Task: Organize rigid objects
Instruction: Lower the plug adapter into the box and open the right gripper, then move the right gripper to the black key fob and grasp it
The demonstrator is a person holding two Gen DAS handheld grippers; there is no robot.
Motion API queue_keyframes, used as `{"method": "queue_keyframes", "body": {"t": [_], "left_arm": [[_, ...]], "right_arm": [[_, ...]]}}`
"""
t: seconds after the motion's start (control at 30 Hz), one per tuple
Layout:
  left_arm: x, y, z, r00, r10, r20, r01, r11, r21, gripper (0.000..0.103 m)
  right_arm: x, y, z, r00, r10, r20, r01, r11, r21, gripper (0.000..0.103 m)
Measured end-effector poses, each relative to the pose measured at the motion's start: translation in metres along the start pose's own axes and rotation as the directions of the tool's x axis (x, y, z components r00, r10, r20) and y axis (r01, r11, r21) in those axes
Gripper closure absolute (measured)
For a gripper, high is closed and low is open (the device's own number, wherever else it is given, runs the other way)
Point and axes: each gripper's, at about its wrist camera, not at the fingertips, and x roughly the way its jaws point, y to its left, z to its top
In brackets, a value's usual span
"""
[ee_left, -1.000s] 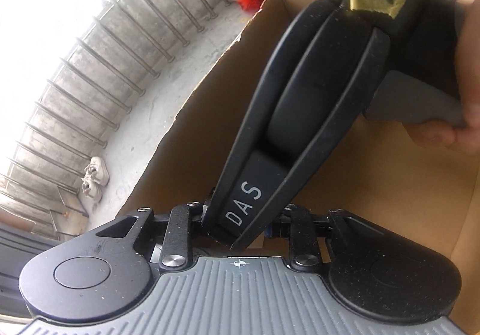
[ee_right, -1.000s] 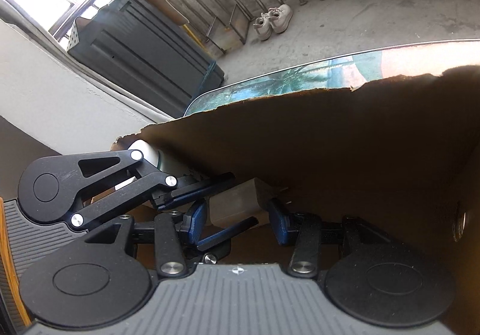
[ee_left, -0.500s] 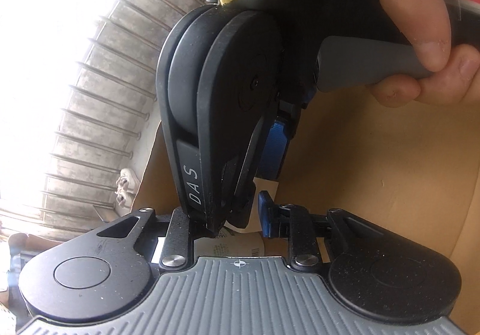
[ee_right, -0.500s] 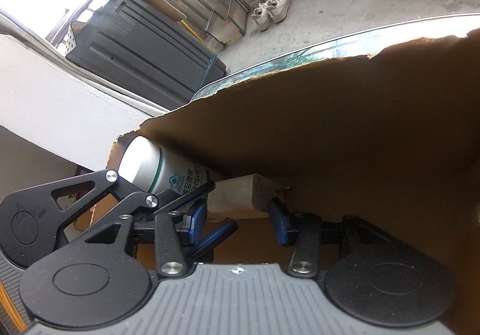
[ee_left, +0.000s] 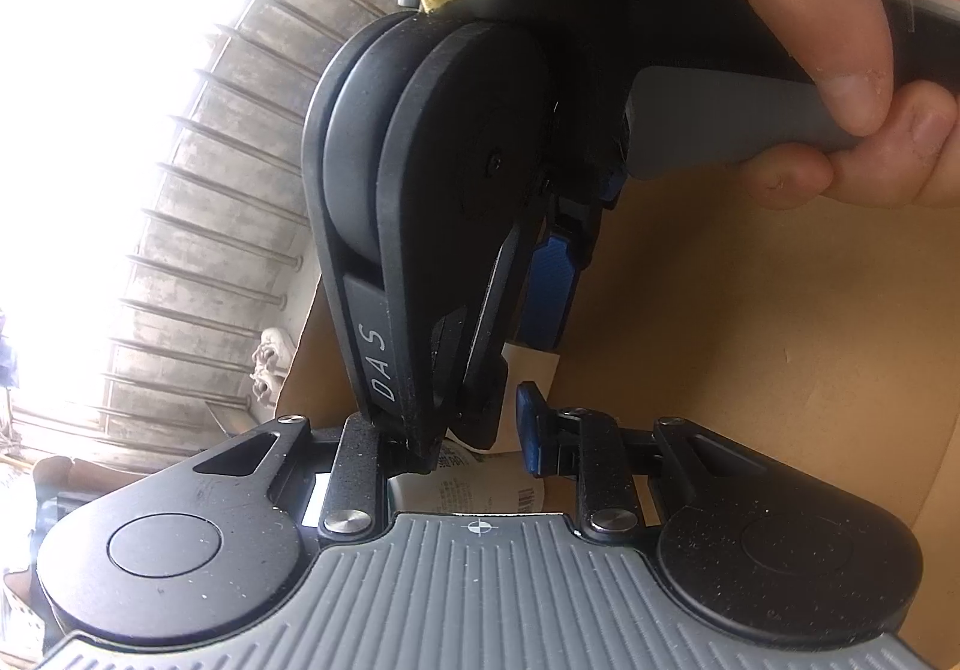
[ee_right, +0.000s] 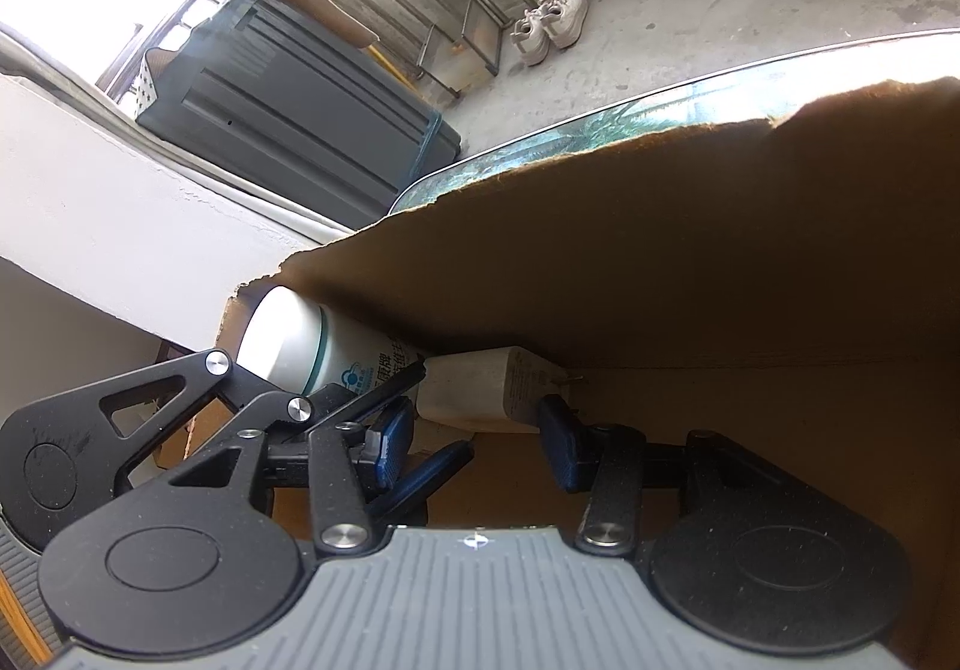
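Evidently to leave it beside the white bottle [ee_right: 300, 346] along the cardboard box [ee_right: 660, 250] wall, the right gripper [ee_right: 474, 445] has just been opening its jaws, with the white power adapter [ee_right: 486, 388] lying unpressed between them, while whether the left gripper [ee_left: 480, 433] grips anything cannot be told.

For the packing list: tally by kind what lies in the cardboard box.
White bottle: 1
White power adapter: 1
Total in view inside the cardboard box: 2
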Motion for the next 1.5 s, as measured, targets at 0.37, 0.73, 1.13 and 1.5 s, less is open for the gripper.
{"method": "queue_keyframes", "body": {"t": [0.37,0.73,1.13,1.5], "left_arm": [[-0.12,0.0,-0.027,0.989,0.064,0.131,-0.049,0.992,-0.116,0.076],[-0.209,-0.034,-0.086,0.932,-0.01,0.363,0.195,0.856,-0.478,0.07],[-0.134,-0.12,-0.112,0.838,-0.172,0.517,0.498,0.627,-0.599,0.07],[-0.11,-0.168,-0.091,0.813,-0.171,0.557,0.531,0.612,-0.586,0.06]], "right_arm": [[-0.024,0.021,0.0,0.999,-0.022,0.023,0.024,0.997,-0.068,0.046],[-0.171,0.078,-0.067,0.971,0.017,0.237,0.053,0.957,-0.284,0.045],[-0.237,0.06,-0.206,0.935,-0.091,0.344,0.192,0.943,-0.271,0.045],[-0.178,-0.007,-0.277,0.962,-0.138,0.235,0.185,0.964,-0.193,0.043]]}}
